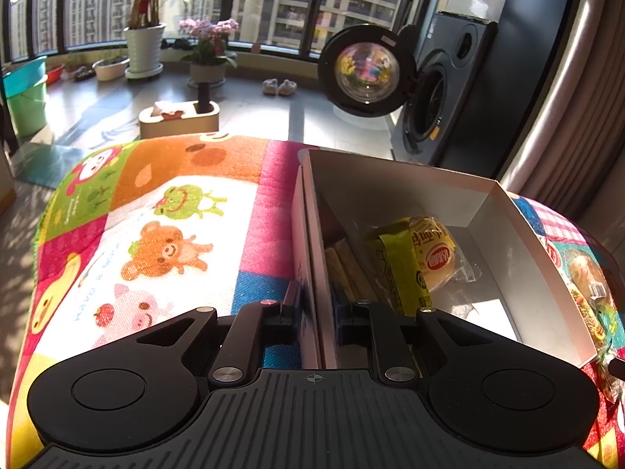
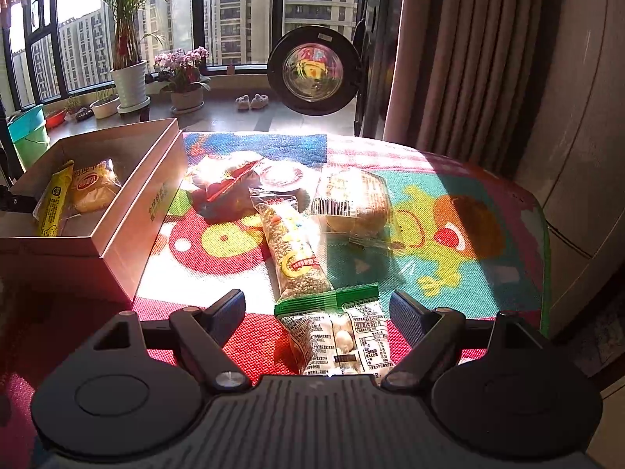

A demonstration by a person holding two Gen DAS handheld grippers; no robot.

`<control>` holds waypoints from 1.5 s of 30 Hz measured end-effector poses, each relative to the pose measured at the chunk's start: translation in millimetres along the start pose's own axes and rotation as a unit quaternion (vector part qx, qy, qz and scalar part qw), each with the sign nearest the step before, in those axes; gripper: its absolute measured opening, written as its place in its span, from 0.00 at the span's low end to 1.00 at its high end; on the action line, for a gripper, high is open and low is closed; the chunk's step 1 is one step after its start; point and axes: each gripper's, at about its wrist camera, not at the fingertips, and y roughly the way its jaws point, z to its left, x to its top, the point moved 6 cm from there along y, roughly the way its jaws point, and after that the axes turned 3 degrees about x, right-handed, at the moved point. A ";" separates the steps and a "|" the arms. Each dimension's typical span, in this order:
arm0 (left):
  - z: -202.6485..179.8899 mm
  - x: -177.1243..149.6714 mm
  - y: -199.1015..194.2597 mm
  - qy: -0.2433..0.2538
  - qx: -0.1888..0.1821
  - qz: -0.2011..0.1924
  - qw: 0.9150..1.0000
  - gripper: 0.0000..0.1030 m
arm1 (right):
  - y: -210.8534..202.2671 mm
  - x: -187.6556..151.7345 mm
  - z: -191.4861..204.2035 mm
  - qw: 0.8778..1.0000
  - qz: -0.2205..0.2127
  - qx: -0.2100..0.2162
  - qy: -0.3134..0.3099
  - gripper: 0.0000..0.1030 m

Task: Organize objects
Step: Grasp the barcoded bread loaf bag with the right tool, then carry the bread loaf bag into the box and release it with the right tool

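Left tool (image 1: 316, 308) clamps box wall (image 1: 312, 242); right tool (image 2: 316, 312), apart, straddles green-topped packet (image 2: 336, 332).

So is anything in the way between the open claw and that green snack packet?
Nothing visible. The right gripper is open, and the green packet lies flat on the mat right between its fingers. The long grain bar lies just beyond the packet, not in front of it.

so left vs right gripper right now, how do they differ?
Left gripper is shut on the box's side wall, one finger inside, one outside; right gripper is open and holds nothing. Left sits at the box; right hovers over the green-topped snack packet on the mat. Both are the same black design.
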 end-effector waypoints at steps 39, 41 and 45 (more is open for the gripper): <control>0.1 -2.0 -1.0 0.001 0.000 -0.004 1.000 0.17 | -48.0 -8.7 57.1 0.989 0.083 0.106 -0.056 0.52; 0.2 -2.3 -0.9 0.002 0.001 -0.003 1.000 0.17 | -55.3 -12.2 70.0 0.987 0.081 0.125 -0.065 0.52; 0.2 -3.2 -2.0 0.002 0.001 -0.003 1.000 0.17 | -70.5 -7.8 100.8 0.978 0.074 0.180 -0.077 0.52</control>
